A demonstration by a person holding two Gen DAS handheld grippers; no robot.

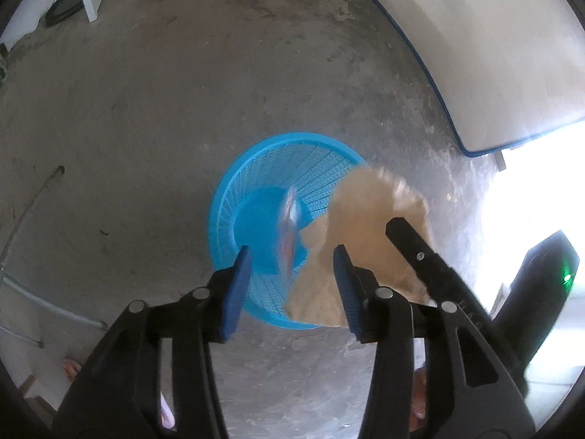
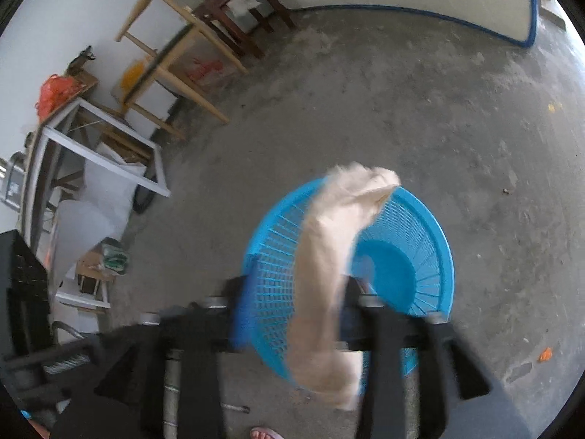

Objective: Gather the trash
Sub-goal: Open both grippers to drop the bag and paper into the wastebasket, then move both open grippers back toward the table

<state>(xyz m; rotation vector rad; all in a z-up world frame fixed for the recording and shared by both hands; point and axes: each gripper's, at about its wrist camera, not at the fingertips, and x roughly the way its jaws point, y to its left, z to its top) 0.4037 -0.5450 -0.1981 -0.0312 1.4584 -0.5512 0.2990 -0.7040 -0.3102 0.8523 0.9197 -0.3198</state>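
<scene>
Left gripper [image 1: 292, 285]: spread wide, holding nothing.
Wrapper [image 1: 289, 234]: blurred, in mid-air over blue basket [image 1: 234, 216].
Right gripper [image 2: 292, 311]: motion-smeared, parted; grip on brown paper [image 2: 329, 274] hard to tell.
Basket: on concrete floor [image 1: 146, 109], near rim hidden by paper.

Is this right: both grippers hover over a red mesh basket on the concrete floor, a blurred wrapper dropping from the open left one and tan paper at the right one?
One detail is off: the mesh basket is blue, not red, as both wrist views show. The rest stands: the left gripper is open with the blurred wrapper below it, and the tan paper is at the right gripper.
</scene>
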